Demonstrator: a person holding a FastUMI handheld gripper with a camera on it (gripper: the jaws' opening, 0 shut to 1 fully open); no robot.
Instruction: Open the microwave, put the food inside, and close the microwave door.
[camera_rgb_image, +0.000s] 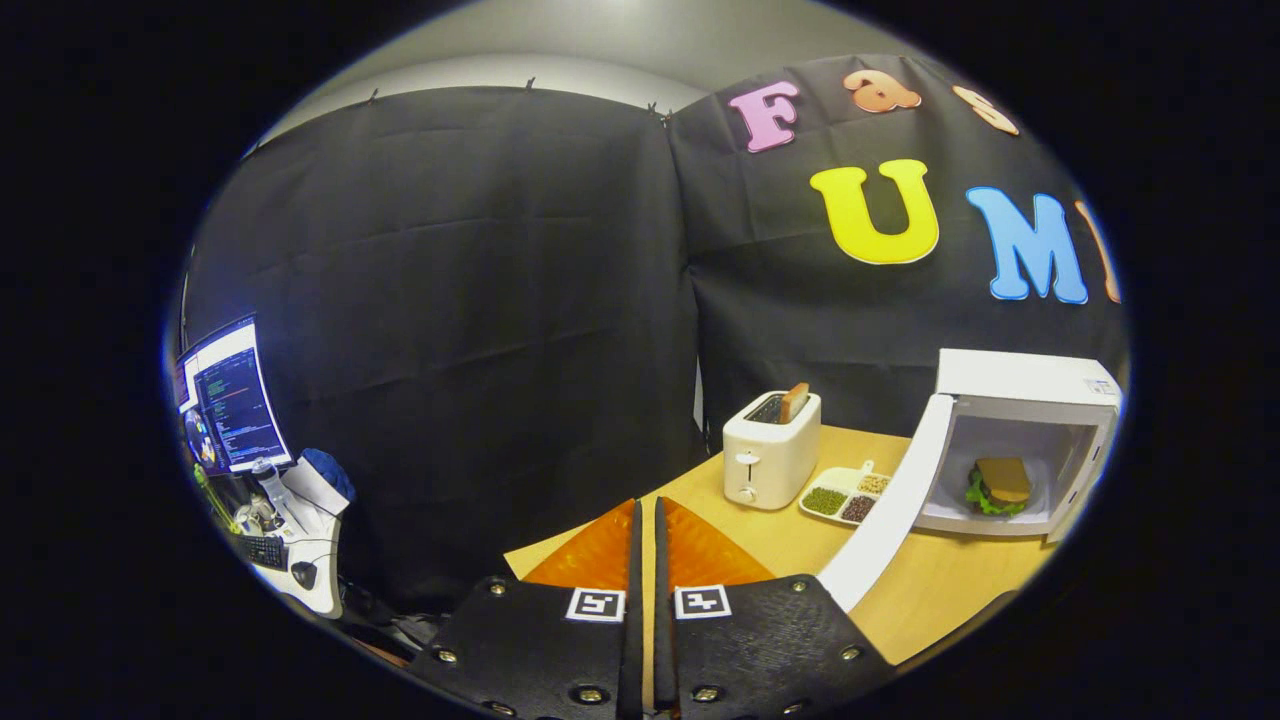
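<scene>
Nearly closed and empty, the jaws sit over the near table (930, 590) edge. Farther right stand a toaster (770, 452), a divided dish (846, 495), then the microwave (1020, 440), its door (885, 510) swung open, sandwich (997, 486) already inside. That door looks light and stiff; push its outer edge.

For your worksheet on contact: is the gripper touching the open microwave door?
Apart. The gripper view shows the gripper, fingers shut on nothing, with bare table between its fingers and the microwave door.
</scene>
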